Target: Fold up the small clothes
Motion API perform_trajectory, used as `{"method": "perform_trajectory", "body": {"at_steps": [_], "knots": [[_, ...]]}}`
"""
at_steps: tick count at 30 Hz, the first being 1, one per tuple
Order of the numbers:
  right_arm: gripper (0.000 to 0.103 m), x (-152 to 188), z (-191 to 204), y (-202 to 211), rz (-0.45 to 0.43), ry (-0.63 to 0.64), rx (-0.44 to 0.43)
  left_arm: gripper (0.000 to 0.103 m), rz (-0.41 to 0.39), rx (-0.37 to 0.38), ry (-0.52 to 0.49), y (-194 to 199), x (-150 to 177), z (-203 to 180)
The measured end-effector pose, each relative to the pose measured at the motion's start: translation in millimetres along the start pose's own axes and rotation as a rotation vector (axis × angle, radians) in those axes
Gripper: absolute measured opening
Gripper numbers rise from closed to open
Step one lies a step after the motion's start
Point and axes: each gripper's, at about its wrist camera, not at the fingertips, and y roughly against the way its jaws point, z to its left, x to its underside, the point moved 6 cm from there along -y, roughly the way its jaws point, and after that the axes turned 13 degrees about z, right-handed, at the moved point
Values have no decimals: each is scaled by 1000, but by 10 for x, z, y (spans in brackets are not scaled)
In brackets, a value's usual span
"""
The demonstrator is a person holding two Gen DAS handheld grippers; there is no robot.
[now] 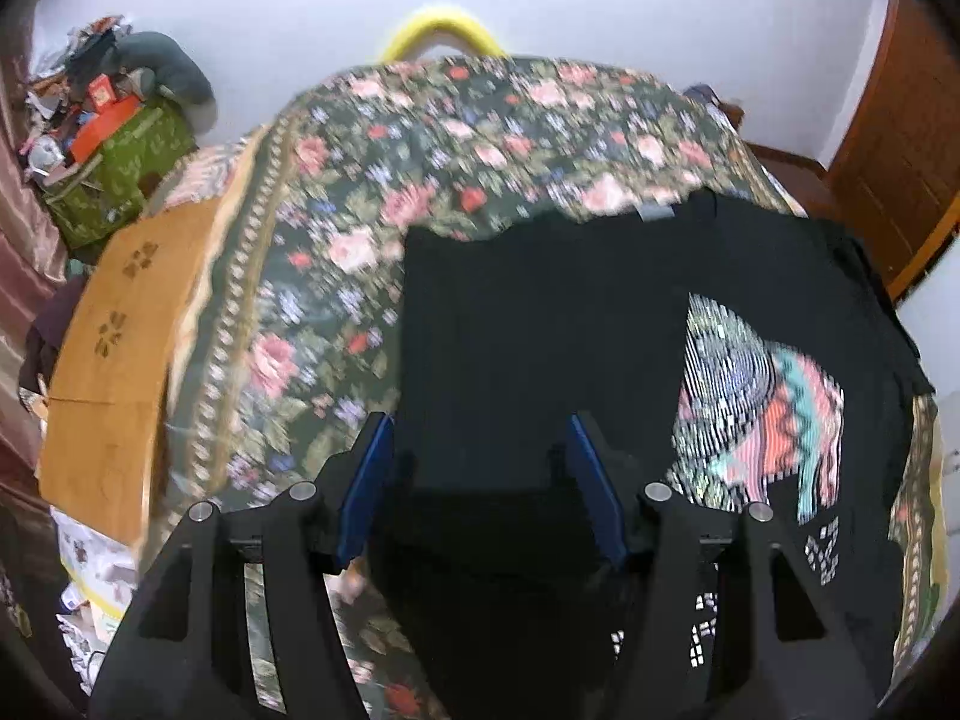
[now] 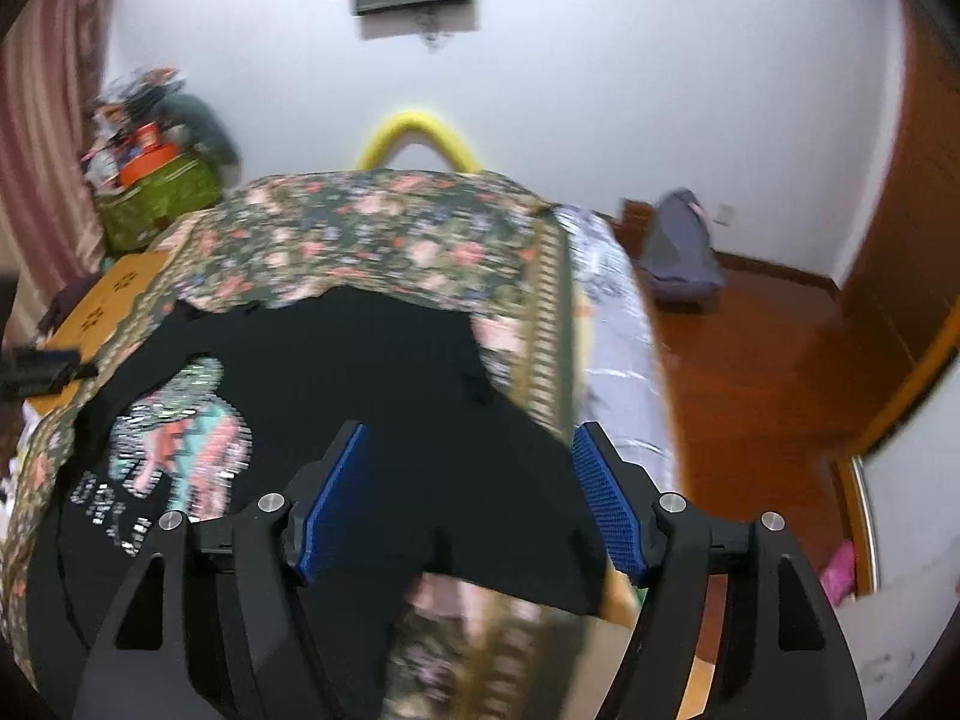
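A black T-shirt (image 1: 540, 330) with a colourful elephant print (image 1: 774, 396) lies spread on the floral bedspread (image 1: 372, 192). My left gripper (image 1: 480, 426) is open, its blue pads straddling the shirt's left part just above the cloth. In the right wrist view the same shirt (image 2: 390, 372) shows with the print (image 2: 180, 438) at the left. My right gripper (image 2: 468, 438) is open over the shirt's right sleeve near the bed's right edge. Both views are motion-blurred.
A wooden board (image 1: 120, 360) and a cluttered green box (image 1: 120, 168) stand left of the bed. A yellow hoop (image 1: 444, 30) rises behind it. Right of the bed are wooden floor (image 2: 750, 372), a grey bag (image 2: 678, 258) and a wooden wardrobe (image 2: 912, 210).
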Motion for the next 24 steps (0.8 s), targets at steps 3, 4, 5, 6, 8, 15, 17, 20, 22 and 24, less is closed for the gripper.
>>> {"method": "perform_trajectory", "body": {"at_steps": [3,4,5,6,8,15,17,20,22,24], "knots": [[68,76,-287,-74,29,-67,18,59,30,3,-42,-191,80,-153],[68,98,-358,-110,38,-85,22,59,35,-8,-53,-241,98,-191],[68,127,-427,-160,50,-106,24,59,36,-25,-62,-290,112,-218],[68,156,-499,-237,65,-131,22,60,33,-37,-70,-333,126,-237],[68,205,-572,-369,94,-162,14,61,24,-42,-66,-369,136,-244],[67,348,-502,-886,188,-137,2,71,12,-32,-52,-406,144,-184],[67,372,-512,-936,185,-118,16,71,12,-29,-50,-417,147,-182],[66,338,-522,-988,156,-104,46,71,5,-35,-61,-430,150,-193],[58,300,-548,-1004,142,-104,59,71,-3,-47,-70,-430,154,-208],[39,272,-577,-1021,138,-106,61,71,-9,-57,-75,-428,158,-218]]}}
